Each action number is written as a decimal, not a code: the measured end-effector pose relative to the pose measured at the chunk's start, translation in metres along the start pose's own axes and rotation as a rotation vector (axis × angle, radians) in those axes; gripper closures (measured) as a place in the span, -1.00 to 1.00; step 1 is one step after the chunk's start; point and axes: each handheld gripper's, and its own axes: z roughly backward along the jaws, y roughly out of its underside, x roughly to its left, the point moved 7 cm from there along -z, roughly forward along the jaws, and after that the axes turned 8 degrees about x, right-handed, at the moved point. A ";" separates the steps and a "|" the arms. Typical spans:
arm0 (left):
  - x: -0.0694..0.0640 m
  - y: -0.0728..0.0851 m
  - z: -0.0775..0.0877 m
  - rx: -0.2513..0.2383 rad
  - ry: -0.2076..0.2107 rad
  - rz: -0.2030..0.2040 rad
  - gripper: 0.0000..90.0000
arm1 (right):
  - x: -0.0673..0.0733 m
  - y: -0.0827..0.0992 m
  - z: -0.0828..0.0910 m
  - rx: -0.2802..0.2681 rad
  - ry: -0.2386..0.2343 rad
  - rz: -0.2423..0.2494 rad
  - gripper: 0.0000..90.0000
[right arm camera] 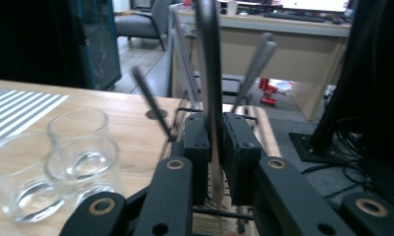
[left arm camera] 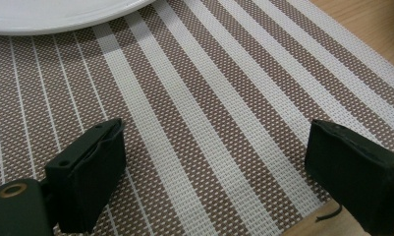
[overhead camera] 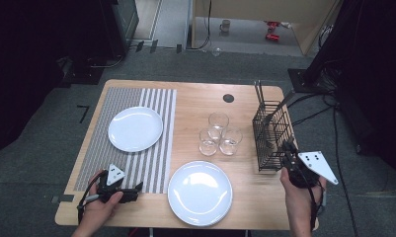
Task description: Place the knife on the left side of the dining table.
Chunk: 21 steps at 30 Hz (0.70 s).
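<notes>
Gripping a dark utensil handle (right arm camera: 210,73) upright in the wire caddy (overhead camera: 270,138) at the table's (overhead camera: 245,106) right edge, right tongs (right arm camera: 215,147) clamped. Resting wide open over the striped placemat (left arm camera: 209,123), left tongs (left arm camera: 211,172) empty.

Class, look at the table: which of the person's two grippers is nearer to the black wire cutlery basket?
The right. The right gripper is at the black wire cutlery basket, shut on a utensil handle standing in it. The left gripper rests across the table on the striped placemat.
</notes>
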 end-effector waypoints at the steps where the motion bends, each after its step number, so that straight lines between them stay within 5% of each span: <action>1: 0.000 0.000 0.000 0.000 0.000 0.000 -0.80 | -0.004 0.000 0.000 -0.004 0.010 -0.007 0.84; 8: 0.000 0.000 0.000 -0.001 -0.001 0.000 -0.80 | -0.022 0.003 0.004 -0.014 0.031 -0.067 0.85; 21: 0.000 0.000 0.000 -0.001 -0.001 0.000 -0.81 | -0.034 0.019 -0.002 -0.028 0.040 -0.143 0.84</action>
